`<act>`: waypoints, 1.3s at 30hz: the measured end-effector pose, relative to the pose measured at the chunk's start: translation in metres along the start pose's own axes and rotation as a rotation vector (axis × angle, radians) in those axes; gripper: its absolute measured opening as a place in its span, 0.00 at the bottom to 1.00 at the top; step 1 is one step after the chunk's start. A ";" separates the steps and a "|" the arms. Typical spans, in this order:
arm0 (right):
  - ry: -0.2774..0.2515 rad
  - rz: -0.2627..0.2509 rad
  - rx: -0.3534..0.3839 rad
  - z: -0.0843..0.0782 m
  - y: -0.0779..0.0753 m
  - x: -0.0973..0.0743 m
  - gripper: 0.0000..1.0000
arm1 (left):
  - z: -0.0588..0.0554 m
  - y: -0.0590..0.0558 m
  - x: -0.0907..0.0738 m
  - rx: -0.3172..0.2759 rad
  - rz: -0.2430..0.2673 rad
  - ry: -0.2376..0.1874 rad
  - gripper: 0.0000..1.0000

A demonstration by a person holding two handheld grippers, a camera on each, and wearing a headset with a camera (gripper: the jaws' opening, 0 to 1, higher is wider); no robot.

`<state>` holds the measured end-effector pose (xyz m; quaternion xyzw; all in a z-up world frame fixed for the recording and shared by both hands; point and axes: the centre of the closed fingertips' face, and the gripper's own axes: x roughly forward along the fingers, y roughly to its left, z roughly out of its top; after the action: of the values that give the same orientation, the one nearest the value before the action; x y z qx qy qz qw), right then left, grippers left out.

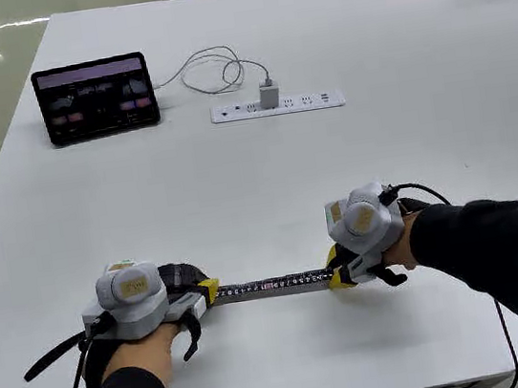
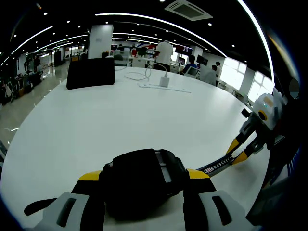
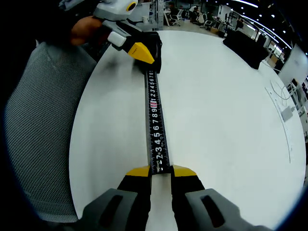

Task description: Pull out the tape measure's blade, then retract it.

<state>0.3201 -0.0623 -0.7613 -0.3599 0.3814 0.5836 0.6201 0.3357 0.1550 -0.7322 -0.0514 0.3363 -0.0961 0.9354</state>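
Tape measure lies at the lower centre of the head view, on the white table. The left gripper presses its 2 jaws against the black case to anchor it. The right gripper pinches the blade tip, so the blade runs straight and flat between them. Retraction appears to be the step left.
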 end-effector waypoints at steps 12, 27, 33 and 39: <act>-0.009 0.001 0.004 0.005 0.001 0.003 0.11 | 0.000 0.000 0.000 -0.001 -0.001 0.000 0.62; -0.022 -0.001 0.010 0.013 0.003 0.007 0.11 | 0.000 0.000 0.000 -0.001 -0.001 0.000 0.62; -0.028 -0.001 0.017 0.015 0.003 0.008 0.11 | 0.000 0.000 0.000 -0.001 -0.001 0.000 0.62; -0.033 -0.001 0.017 0.017 0.003 0.009 0.11 | 0.000 0.000 0.000 -0.002 -0.002 -0.001 0.62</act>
<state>0.3179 -0.0424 -0.7616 -0.3452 0.3760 0.5860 0.6294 0.3356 0.1548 -0.7322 -0.0526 0.3360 -0.0966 0.9354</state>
